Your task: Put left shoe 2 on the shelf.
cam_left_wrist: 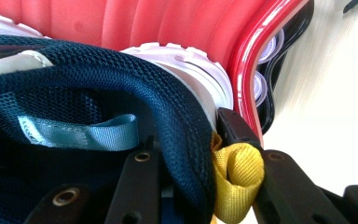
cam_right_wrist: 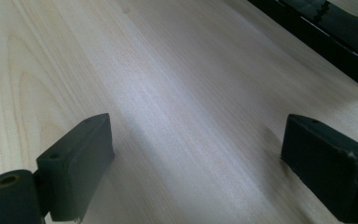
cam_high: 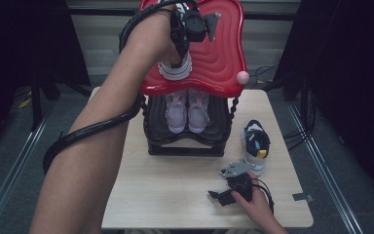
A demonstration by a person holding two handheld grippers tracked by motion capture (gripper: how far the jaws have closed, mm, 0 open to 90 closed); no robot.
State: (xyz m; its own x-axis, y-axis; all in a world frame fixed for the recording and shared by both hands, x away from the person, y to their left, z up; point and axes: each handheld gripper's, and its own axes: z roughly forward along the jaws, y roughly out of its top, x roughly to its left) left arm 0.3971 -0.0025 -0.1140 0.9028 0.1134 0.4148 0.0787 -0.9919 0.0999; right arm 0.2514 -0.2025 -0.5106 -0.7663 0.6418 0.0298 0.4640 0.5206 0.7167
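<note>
The left forearm is stretched forward; its left claw [cam_high: 179,57] is clamped on a navy mesh sneaker's collar [cam_left_wrist: 186,121] atop the glossy red wavy shelf [cam_high: 219,58]. The right claw [cam_right_wrist: 196,163] is held wide open, empty, over the pale wooden tabletop [cam_right_wrist: 168,93].

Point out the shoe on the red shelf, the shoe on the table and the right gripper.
Shoe on red shelf [cam_high: 175,69], high view, white sole.
Shoe on table [cam_high: 256,141], high view, dark tongue.
Right gripper [cam_right_wrist: 196,172], right gripper view, midway between open jaws.

Dim dark surroundings, glare streak on the red shelf rim [cam_left_wrist: 256,42], close fabric blurred.
</note>
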